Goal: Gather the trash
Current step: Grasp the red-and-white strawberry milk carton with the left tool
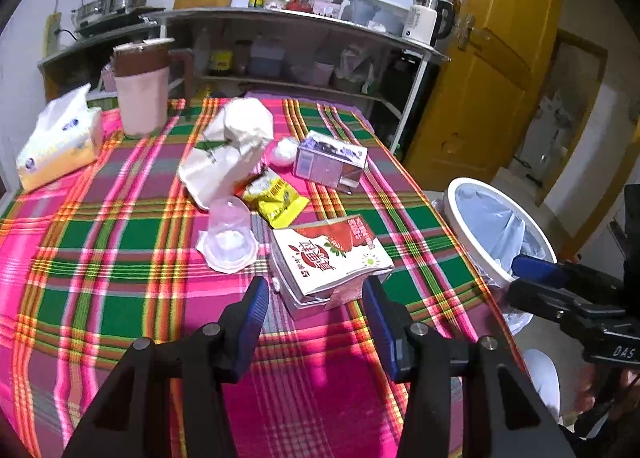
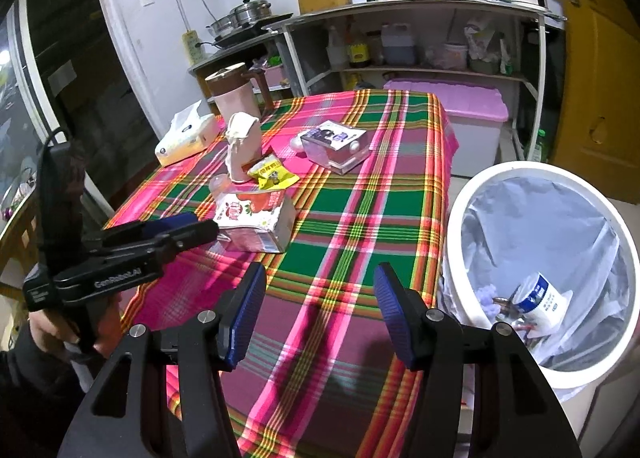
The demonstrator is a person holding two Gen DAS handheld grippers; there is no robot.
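A crushed strawberry milk carton point(image 1: 330, 258) lies on the plaid tablecloth point(image 1: 100, 250), just ahead of my open left gripper point(image 1: 316, 288), whose blue pads flank its near end without touching. The carton also shows in the right wrist view point(image 2: 256, 219) with the left gripper point(image 2: 176, 227) beside it. Behind lie a clear plastic cup point(image 1: 230, 236), a yellow snack wrapper point(image 1: 278, 197), a white paper bag point(image 1: 230, 149) and a purple carton point(image 1: 330, 157). My right gripper point(image 2: 320, 278) is open and empty over the table's near edge, next to the white trash bin point(image 2: 536, 193).
A tissue pack point(image 1: 60, 141) and a pink jug point(image 1: 140, 93) stand at the table's far left. The lined bin point(image 1: 472, 217) at the table's right side holds some trash. Shelves with kitchenware stand behind, and a yellow door point(image 1: 492, 57) is at right.
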